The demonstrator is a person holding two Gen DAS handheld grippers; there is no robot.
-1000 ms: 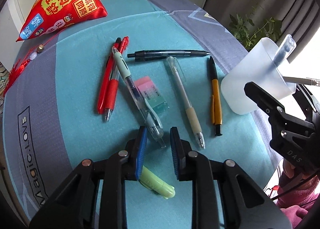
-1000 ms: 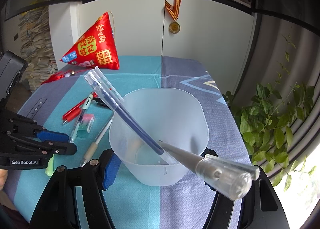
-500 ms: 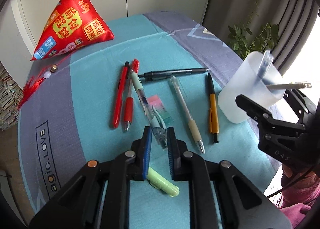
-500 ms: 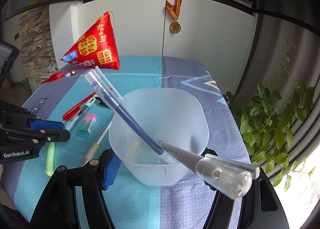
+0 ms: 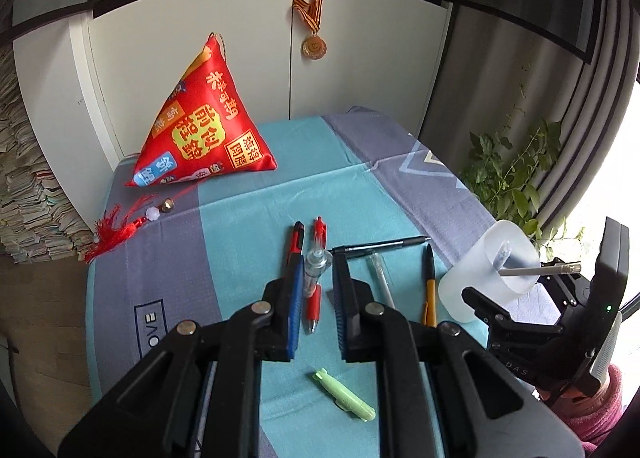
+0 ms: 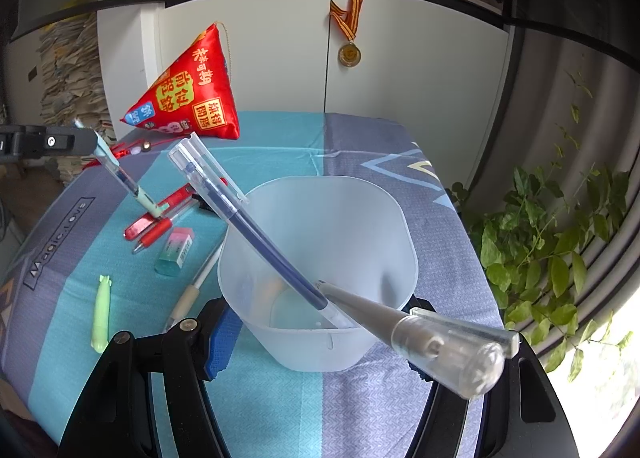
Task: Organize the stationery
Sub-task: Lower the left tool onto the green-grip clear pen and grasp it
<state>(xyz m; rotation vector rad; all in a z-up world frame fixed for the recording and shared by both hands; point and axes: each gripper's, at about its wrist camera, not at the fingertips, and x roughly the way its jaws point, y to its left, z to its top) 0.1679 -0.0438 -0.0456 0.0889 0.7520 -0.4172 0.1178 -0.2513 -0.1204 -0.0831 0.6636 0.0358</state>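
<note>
My left gripper (image 5: 316,270) is shut on a clear pale-green pen (image 5: 314,272) and holds it lifted above the table; in the right wrist view the pen (image 6: 124,177) hangs tilted from the left gripper (image 6: 94,143). My right gripper (image 6: 320,322) is shut on a frosted plastic cup (image 6: 320,250), which holds a blue pen (image 6: 256,234) and a grey pen (image 6: 400,322). The cup (image 5: 486,278) stands at the table's right edge. Two red pens (image 5: 316,298), a black pen (image 5: 380,246), a clear pen (image 5: 382,278) and an orange pen (image 5: 430,286) lie on the cloth.
A pink-green eraser (image 6: 176,250) lies left of the cup. A green cap-like piece (image 5: 344,402) lies near the front. A red triangular pillow (image 5: 200,129) sits at the back. A plant (image 6: 552,242) stands right of the table. White cabinets stand behind.
My left gripper closed on the pale-green pen and lifted it off the table, tilting up. The right gripper and cup stayed put.
</note>
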